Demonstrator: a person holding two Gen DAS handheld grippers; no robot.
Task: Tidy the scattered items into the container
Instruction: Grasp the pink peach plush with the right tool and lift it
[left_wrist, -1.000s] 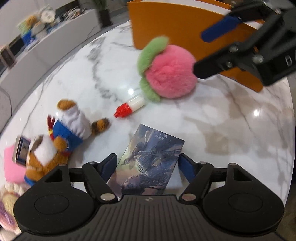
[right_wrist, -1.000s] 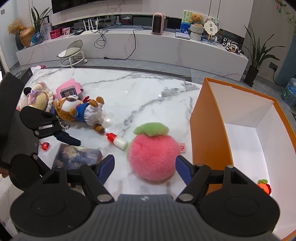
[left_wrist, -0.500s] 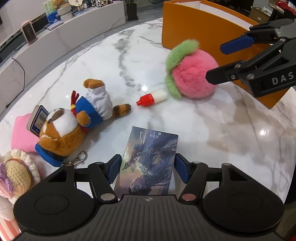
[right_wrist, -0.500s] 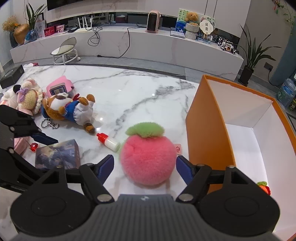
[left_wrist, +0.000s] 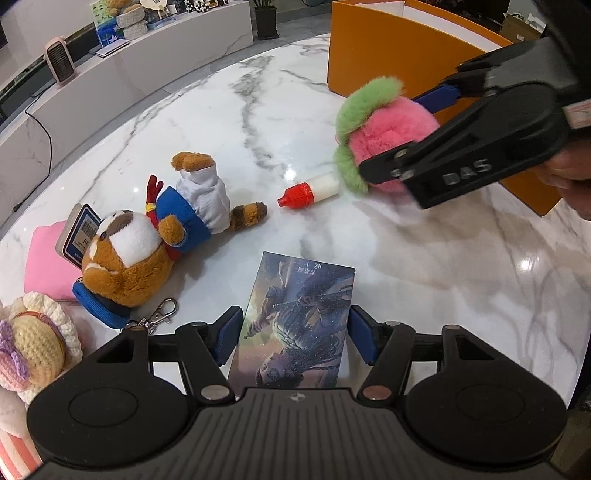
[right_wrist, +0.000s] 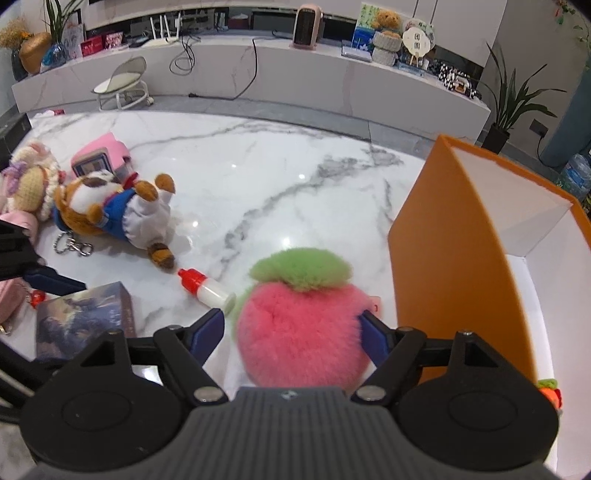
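Fingers of the right gripper (right_wrist: 291, 332) flank the pink plush peach (right_wrist: 303, 332), whether gripping I cannot tell, beside the orange container (right_wrist: 454, 258) at three o'clock, while the left gripper (left_wrist: 295, 334), jaws spread, straddles a picture card box (left_wrist: 295, 317) on the marble table (left_wrist: 424, 266).

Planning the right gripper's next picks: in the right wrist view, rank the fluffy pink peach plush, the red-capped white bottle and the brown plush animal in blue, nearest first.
1. Fluffy pink peach plush: between the right gripper fingers.
2. Red-capped white bottle: just ahead, left.
3. Brown plush animal in blue: farthest, far left.
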